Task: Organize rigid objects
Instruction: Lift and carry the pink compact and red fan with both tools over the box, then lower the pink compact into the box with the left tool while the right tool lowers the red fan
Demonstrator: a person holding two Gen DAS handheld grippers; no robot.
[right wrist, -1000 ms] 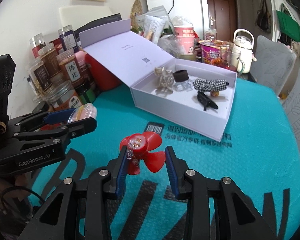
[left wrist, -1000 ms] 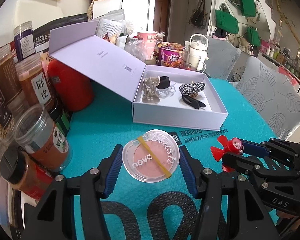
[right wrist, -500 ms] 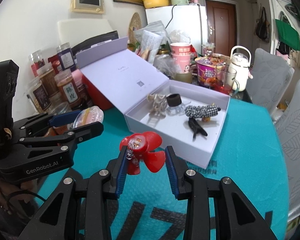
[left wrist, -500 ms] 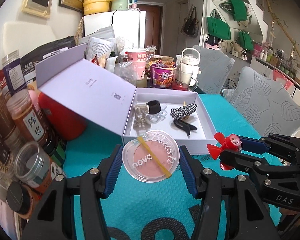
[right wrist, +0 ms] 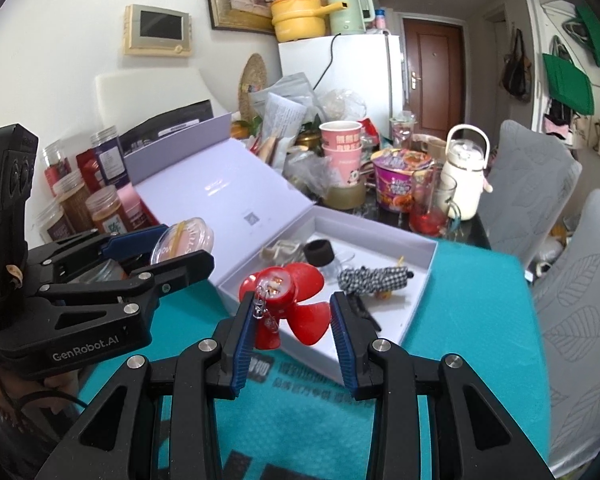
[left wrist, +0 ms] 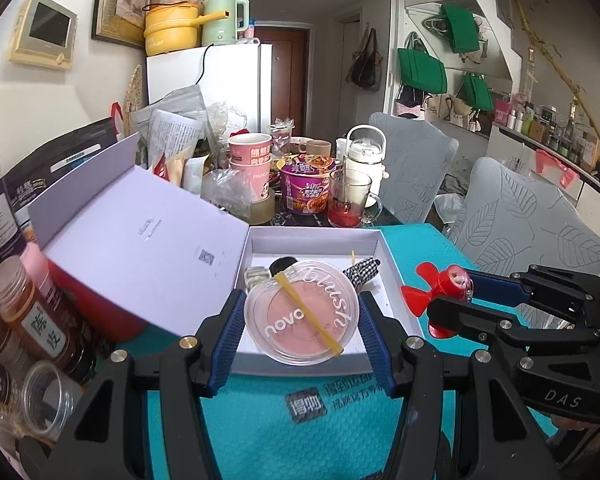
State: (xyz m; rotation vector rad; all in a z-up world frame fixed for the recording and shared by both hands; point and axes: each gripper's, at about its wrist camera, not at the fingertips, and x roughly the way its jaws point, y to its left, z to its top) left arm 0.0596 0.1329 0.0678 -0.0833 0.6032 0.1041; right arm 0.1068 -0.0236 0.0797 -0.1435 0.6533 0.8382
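My left gripper (left wrist: 301,309) is shut on a round clear blush compact (left wrist: 300,320) with pink powder and a yellow band across its lid. The compact hangs over the near edge of the open white box (left wrist: 389,258). My right gripper (right wrist: 292,309) is shut on a small red fan (right wrist: 286,286), held above the box's near corner (right wrist: 422,280). Each gripper also shows in the other's view: the right gripper (left wrist: 456,294) with the fan (left wrist: 424,294), the left gripper (right wrist: 182,250) with the compact (right wrist: 186,238). Inside the box lie a black ring (right wrist: 318,251), a checkered bow clip (right wrist: 374,278) and a pale hair claw (right wrist: 280,249).
The box lid (left wrist: 140,236) leans open to the left over a red container (left wrist: 96,308). Spice jars (left wrist: 28,312) crowd the left edge. Paper cups (left wrist: 250,160), a noodle bowl (left wrist: 306,188), a glass mug (left wrist: 348,200) and a white kettle (left wrist: 366,156) stand behind. Grey chairs (left wrist: 528,232) are at the right. A teal mat (left wrist: 300,432) covers the table.
Both grippers have risen and moved forward toward the box, still holding the compact and the fan. The box now lies just beneath them instead of farther ahead.
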